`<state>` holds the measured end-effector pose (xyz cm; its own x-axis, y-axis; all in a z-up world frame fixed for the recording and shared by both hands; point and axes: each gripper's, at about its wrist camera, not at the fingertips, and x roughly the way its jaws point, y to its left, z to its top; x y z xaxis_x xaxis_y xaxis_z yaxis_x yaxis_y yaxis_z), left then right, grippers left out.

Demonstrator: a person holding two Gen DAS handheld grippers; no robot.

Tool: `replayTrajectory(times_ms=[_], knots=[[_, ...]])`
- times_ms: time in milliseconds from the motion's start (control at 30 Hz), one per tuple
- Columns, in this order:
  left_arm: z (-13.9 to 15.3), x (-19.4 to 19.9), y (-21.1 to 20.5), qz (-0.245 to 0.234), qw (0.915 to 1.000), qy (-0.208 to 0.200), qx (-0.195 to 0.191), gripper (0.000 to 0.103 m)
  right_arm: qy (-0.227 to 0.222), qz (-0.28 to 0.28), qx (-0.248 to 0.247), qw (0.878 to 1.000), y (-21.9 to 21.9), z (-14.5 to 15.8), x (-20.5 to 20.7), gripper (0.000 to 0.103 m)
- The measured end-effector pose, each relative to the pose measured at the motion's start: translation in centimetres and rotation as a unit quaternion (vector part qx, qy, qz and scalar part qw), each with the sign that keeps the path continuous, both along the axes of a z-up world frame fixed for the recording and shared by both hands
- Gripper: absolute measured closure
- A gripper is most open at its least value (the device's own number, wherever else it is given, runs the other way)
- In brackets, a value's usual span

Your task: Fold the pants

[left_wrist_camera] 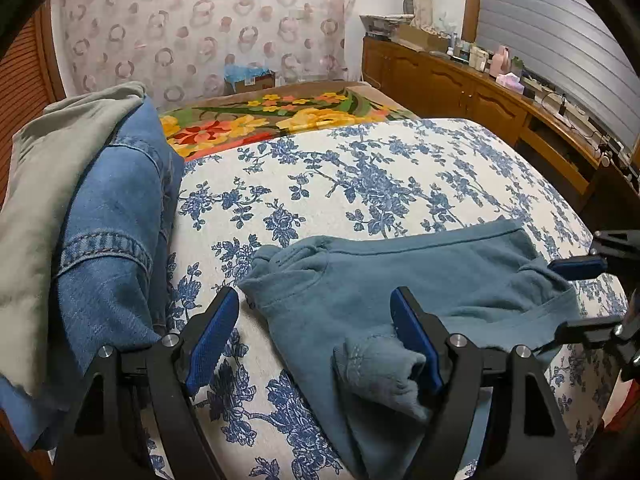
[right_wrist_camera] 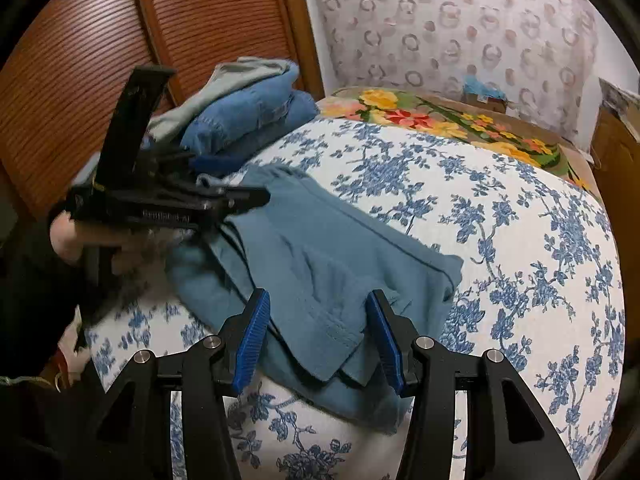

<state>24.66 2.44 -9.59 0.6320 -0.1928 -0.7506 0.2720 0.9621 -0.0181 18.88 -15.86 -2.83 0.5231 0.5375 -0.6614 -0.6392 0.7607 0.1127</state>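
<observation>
Teal-blue pants [left_wrist_camera: 384,280] lie folded in a compact bundle on the white bedspread with blue flowers [left_wrist_camera: 340,176]. My left gripper [left_wrist_camera: 316,320] is open, just above the bundle's near left corner; a cuff bunches against its right finger. My right gripper [right_wrist_camera: 318,320] is open over the near edge of the pants [right_wrist_camera: 320,256], with fabric layers between the fingers. The right gripper shows at the right edge of the left wrist view [left_wrist_camera: 592,292]. The left gripper shows at the left of the right wrist view [right_wrist_camera: 248,199].
A stack of folded jeans [left_wrist_camera: 116,216] and a grey garment [left_wrist_camera: 44,184] sits at the bed's left edge. A floral blanket [left_wrist_camera: 272,116] lies at the far end. A wooden cabinet [left_wrist_camera: 460,84] with clutter runs along the right. A slatted wooden door [right_wrist_camera: 120,40] stands behind the stack.
</observation>
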Motion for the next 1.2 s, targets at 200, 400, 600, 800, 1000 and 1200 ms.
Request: replayTrajectory(times_ms=[200,400,600,800,1000,1200], knots=[[1.7,-1.6,0.4,0.0,0.9997,-0.015,-0.021,0.024,0.006,-0.006,-0.034,0.999,0.4,-1.0,1.1,0.051],[3.3,-4.6,1.0,-0.01,0.999,-0.028,-0.035,0.024,0.003,-0.02,-0.03,0.999,0.6,-0.8,2.2,0.072],[2.2,-6.9,1.4,-0.025,0.9992,-0.009,-0.031,0.024,0.006,-0.04,-0.019,0.999,0.4,-1.1,3.2,0.073],[0.1,-5.6,0.5,-0.028,0.9994,0.017,-0.009,0.024,0.004,-0.054,0.007,0.999,-0.7,-0.1,2.2,0.071],[0.3,-2.8,-1.1,-0.018,0.9998,0.005,0.003,0.024,-0.01,-0.043,0.008,0.999,-2.4,0.8,-0.7,0.058],[-0.4,-0.8,-0.4,0.002,0.9999,0.011,0.003,0.024,-0.003,-0.037,-0.016,0.999,-3.6,-0.3,-1.5,0.056]])
